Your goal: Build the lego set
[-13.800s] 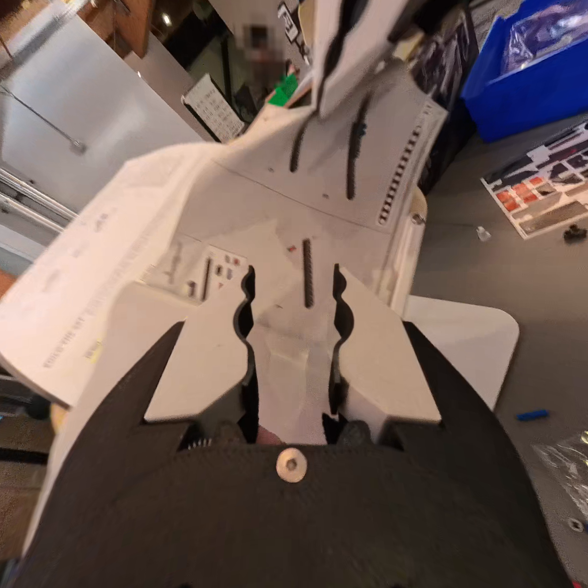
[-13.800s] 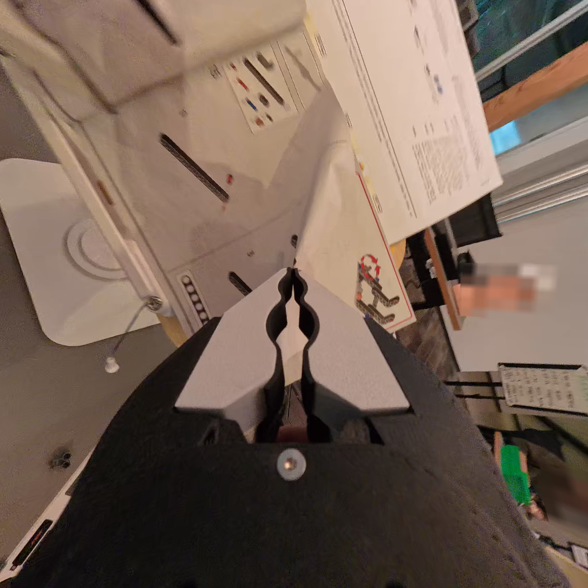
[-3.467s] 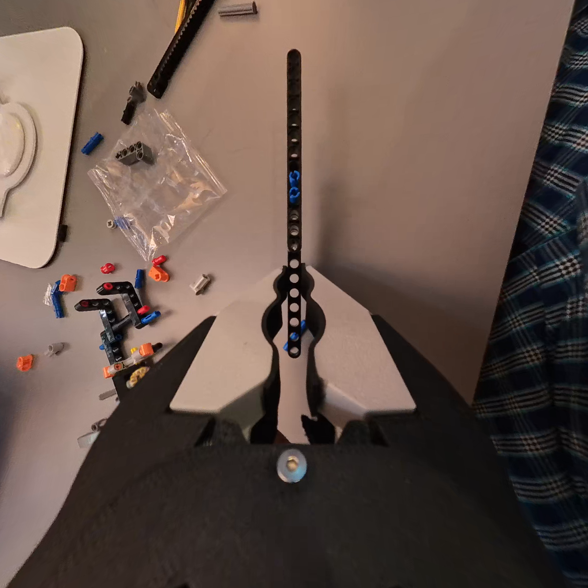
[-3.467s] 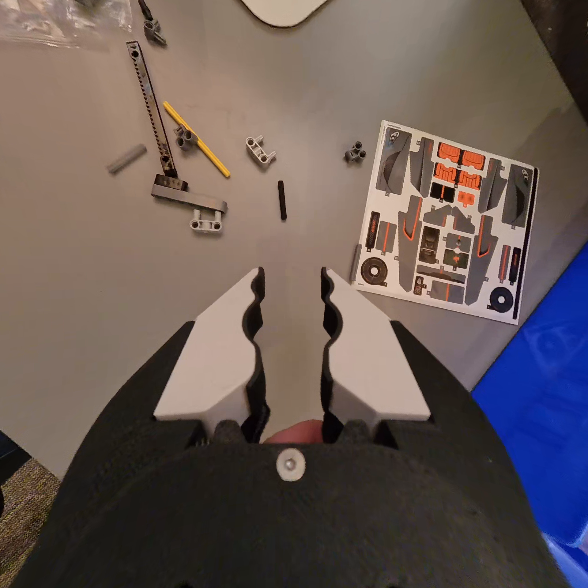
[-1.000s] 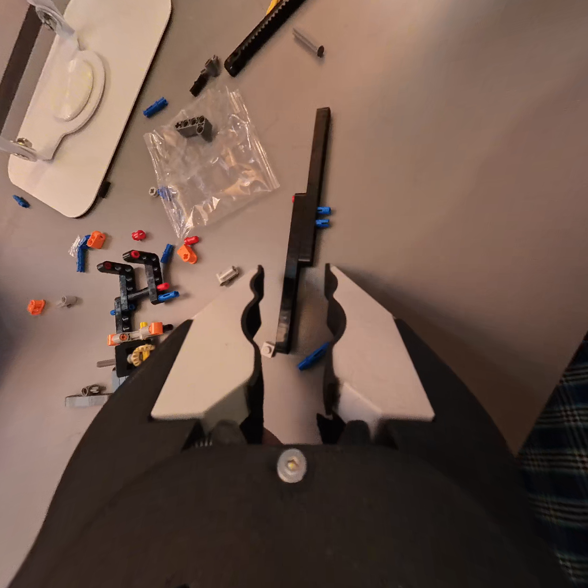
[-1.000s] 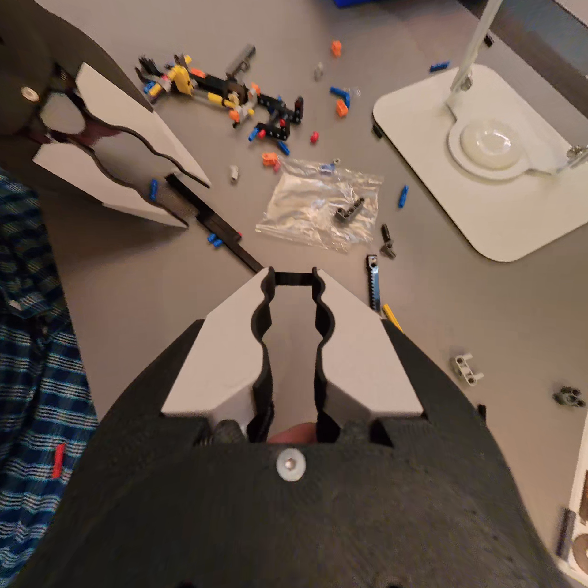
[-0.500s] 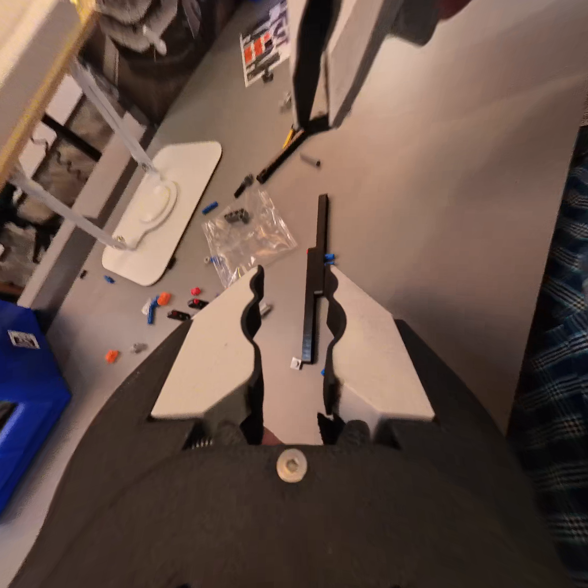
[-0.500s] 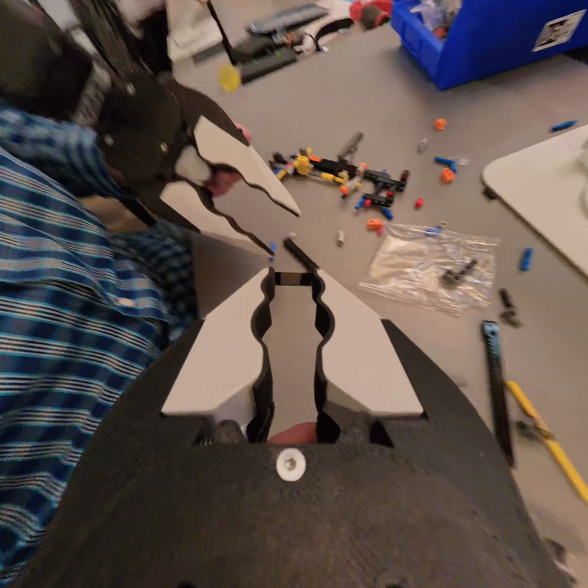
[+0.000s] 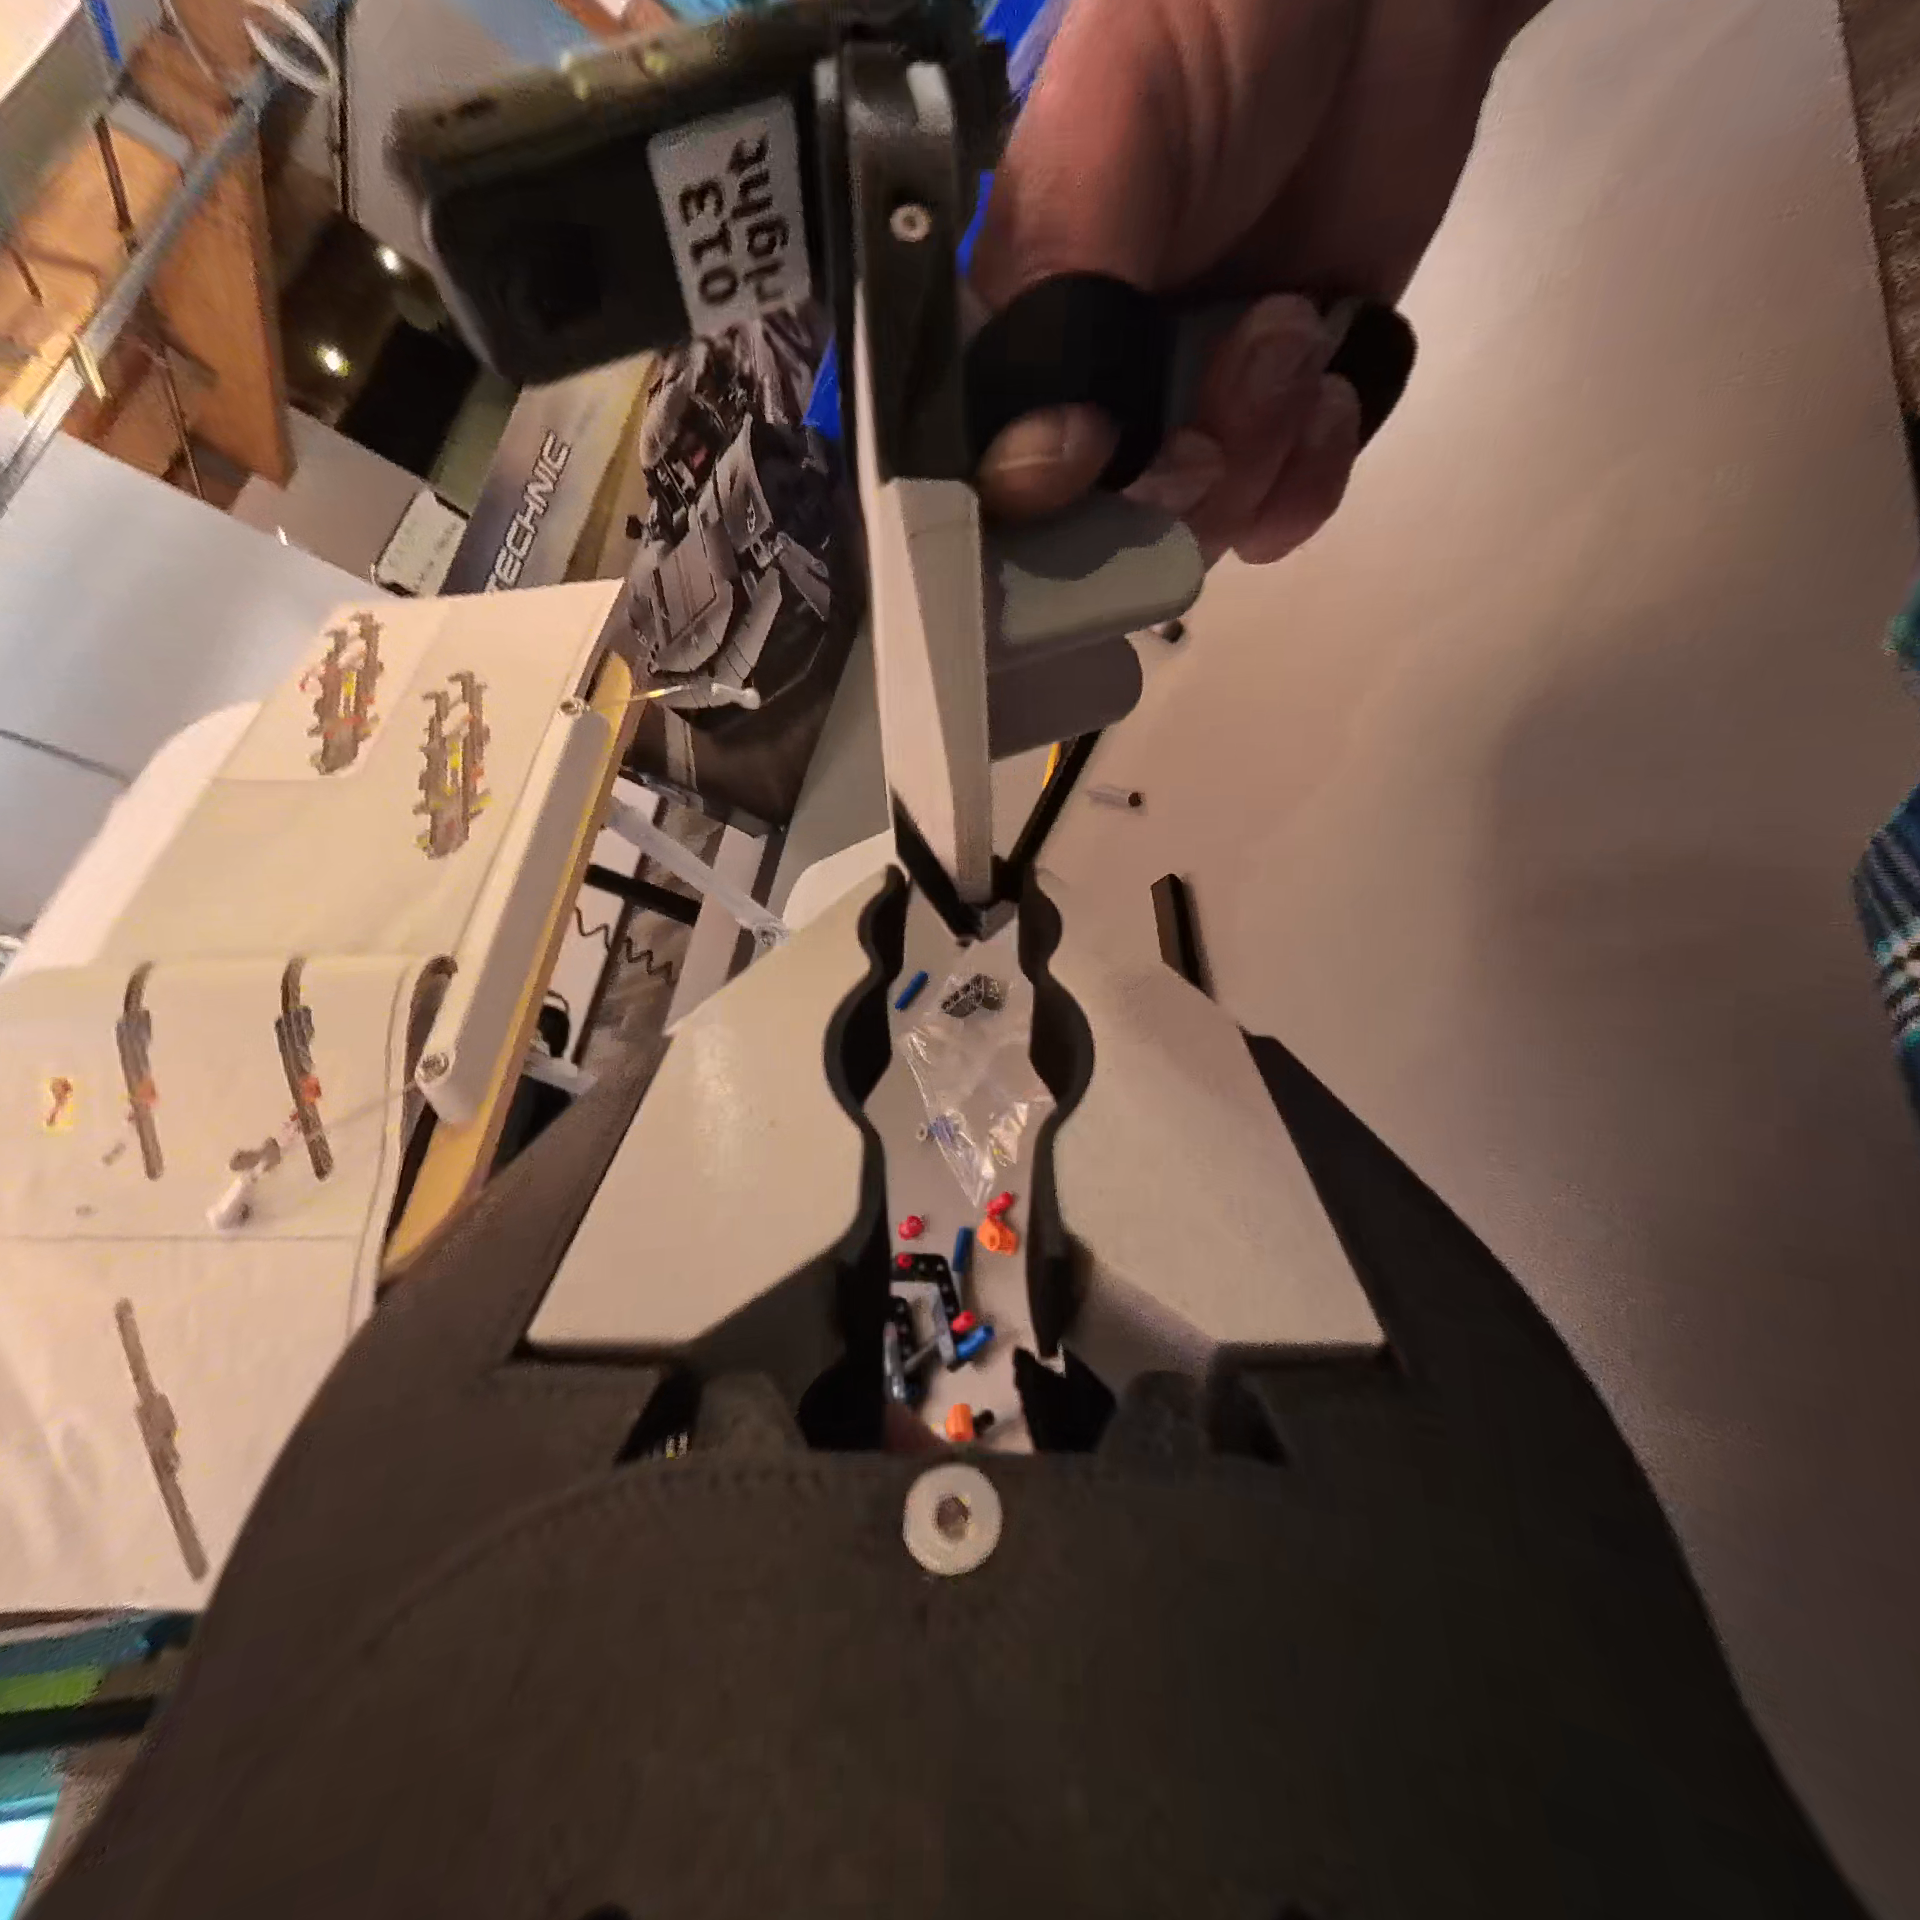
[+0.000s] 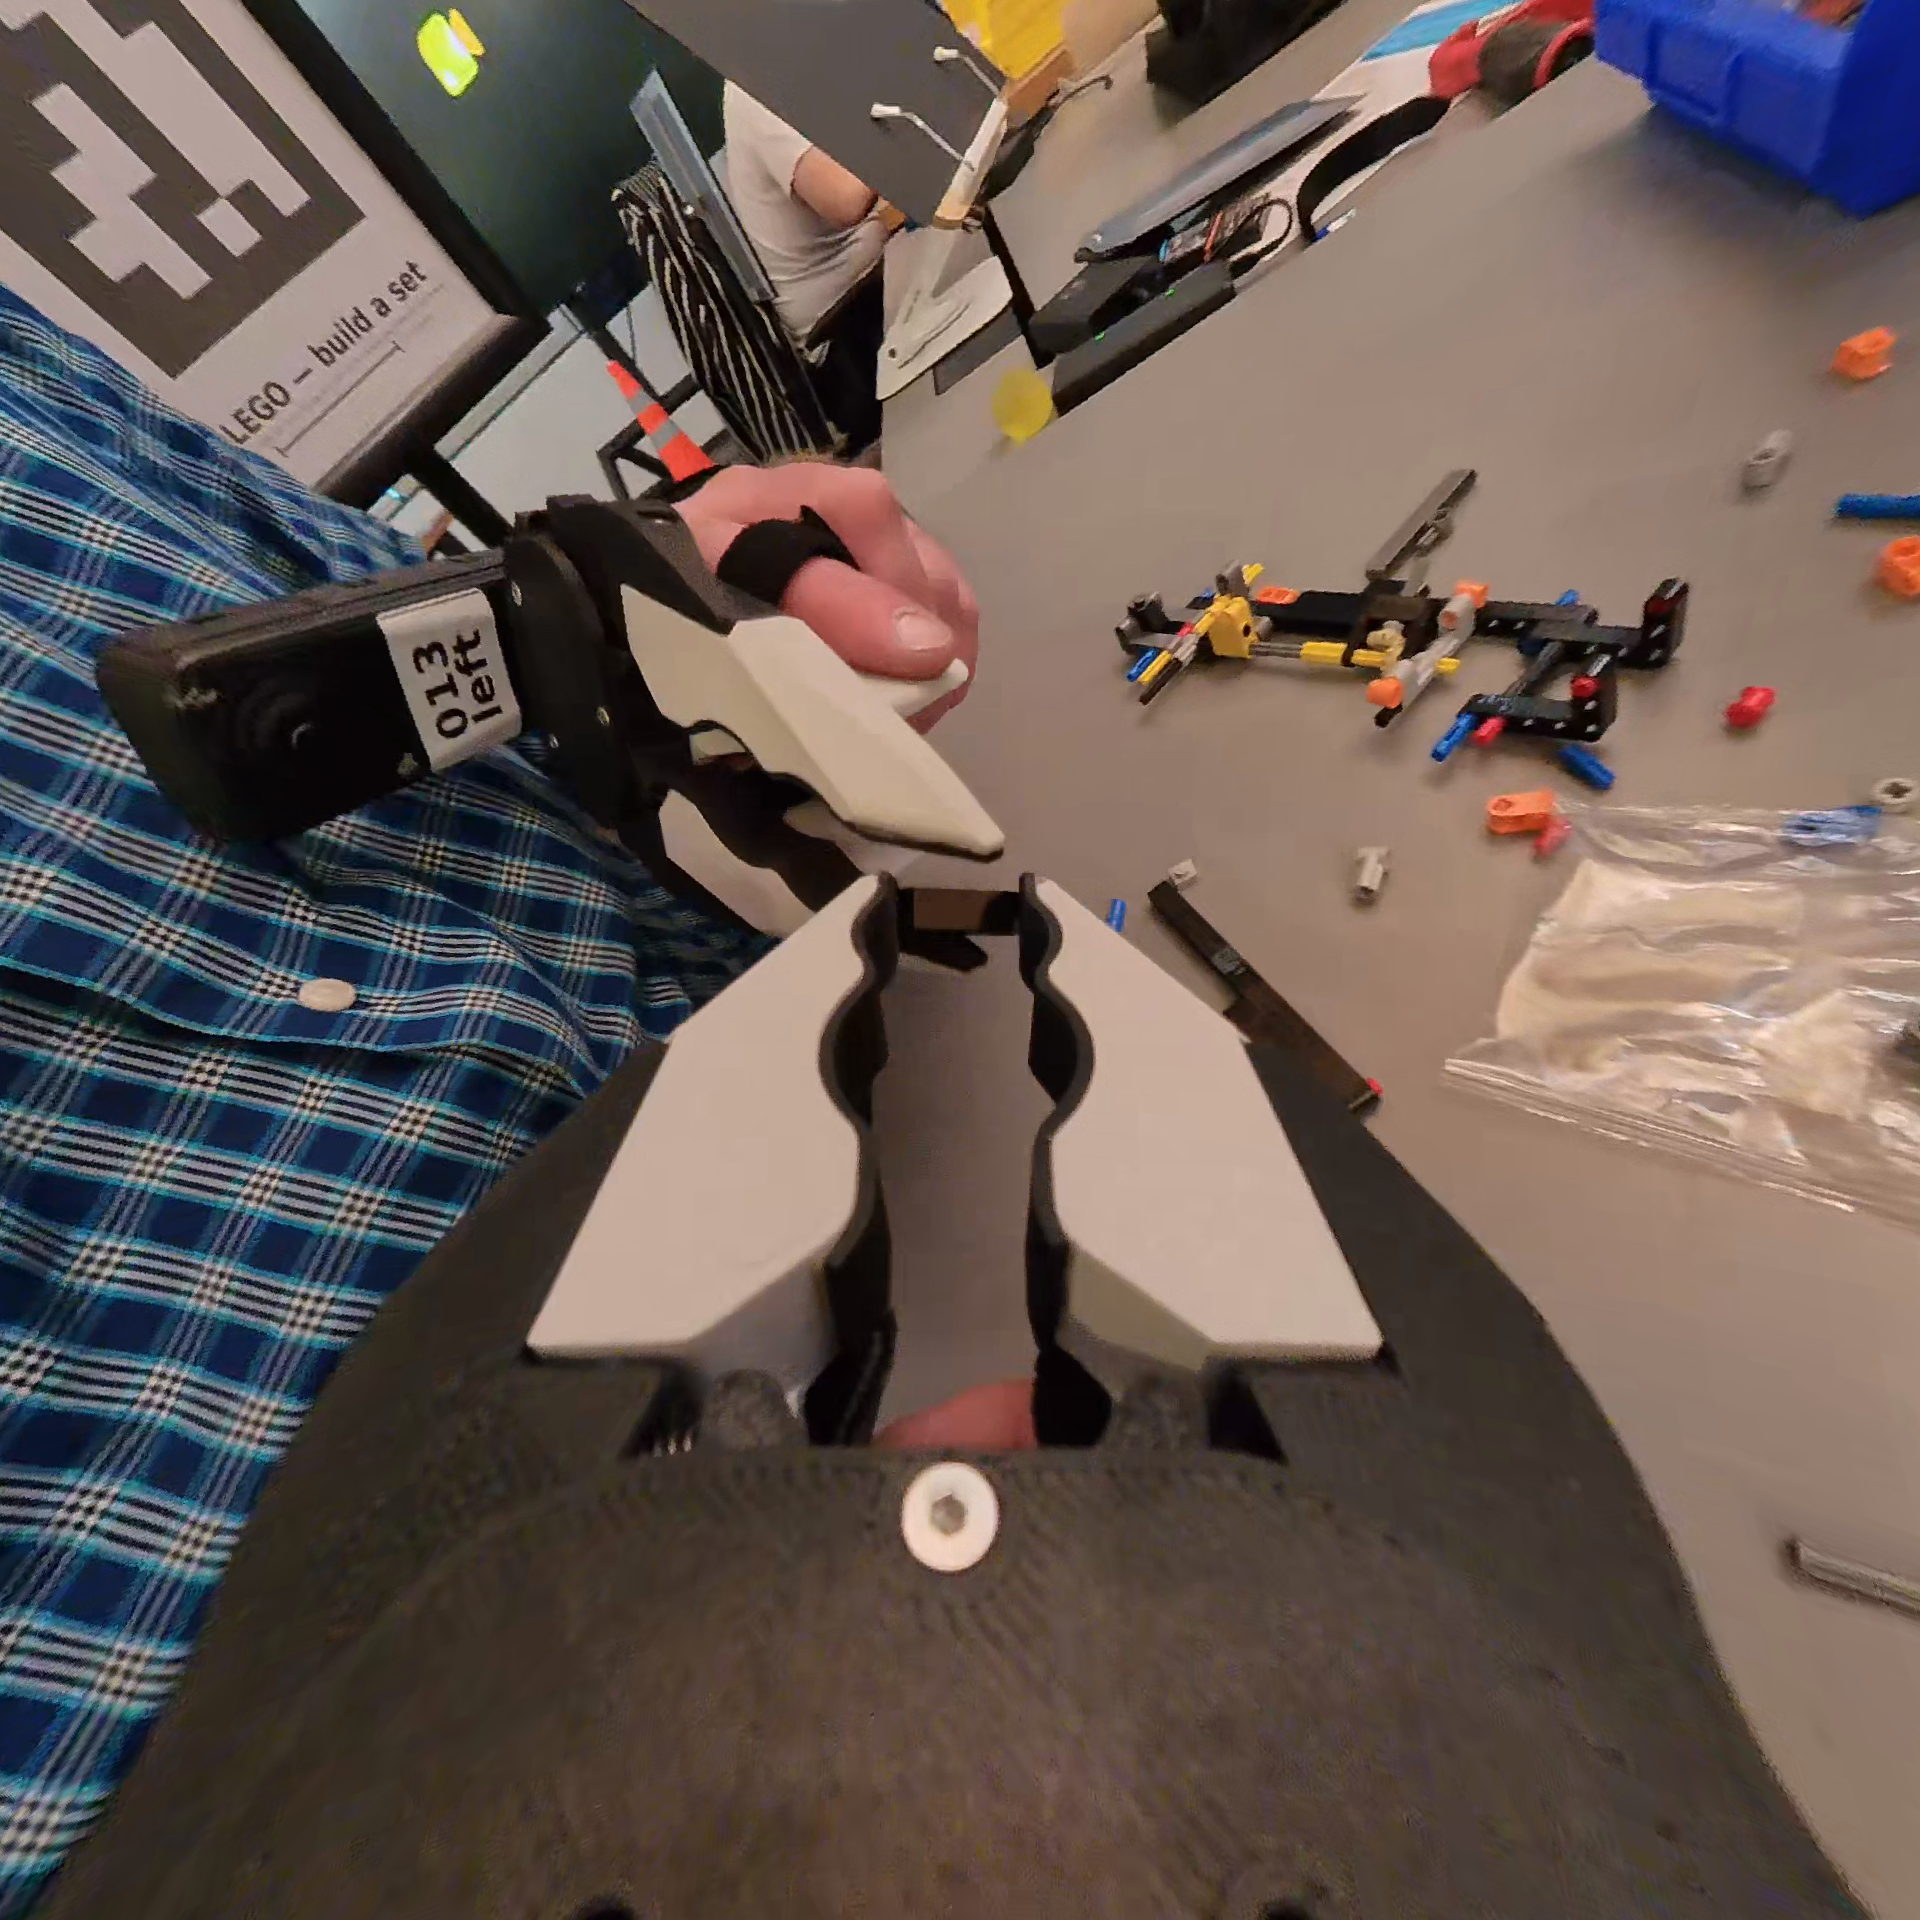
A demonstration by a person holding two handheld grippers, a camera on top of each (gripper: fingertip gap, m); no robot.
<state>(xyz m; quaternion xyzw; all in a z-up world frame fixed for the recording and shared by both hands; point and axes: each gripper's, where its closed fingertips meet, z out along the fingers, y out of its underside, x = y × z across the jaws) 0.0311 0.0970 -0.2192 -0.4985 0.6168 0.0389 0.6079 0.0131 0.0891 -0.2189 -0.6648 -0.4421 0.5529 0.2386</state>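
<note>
1. Left wrist view: our left tongs [image 9: 961, 914] are spread apart with nothing between them. Through the gap we see the grey counter [image 9: 1558, 727] with a clear plastic bag [image 9: 977, 1091] and a scatter of small red, blue and orange lego bits [image 9: 982, 1236].
2. Same view: the right tongs [image 9: 971, 914] come down from above, a hand [image 9: 1195, 260] on the grip, and their tips pinch a small black lego piece [image 9: 992, 916] right at our fingertips.
3. Off to the left the instruction booklet [image 9: 260, 935] stands open on a stand, with the lego set box [image 9: 727, 499] behind it.
4. Right wrist view: the right tongs [image 10: 948, 906] are partly closed on that black lego piece [image 10: 945, 909], held crosswise at the very tips.
5. The left tongs [image 10: 914, 831] sit just beyond, open and empty, tips nearly touching ours, against a blue plaid shirt [image 10: 260, 1039].
6. On the counter [image 10: 1351, 364] to the right lie a long black beam [image 10: 1257, 997], the half-built lego assembly [image 10: 1403, 644], the plastic bag [image 10: 1714, 1008] and loose pins. A blue bin [image 10: 1787, 94] sits at the far corner.
</note>
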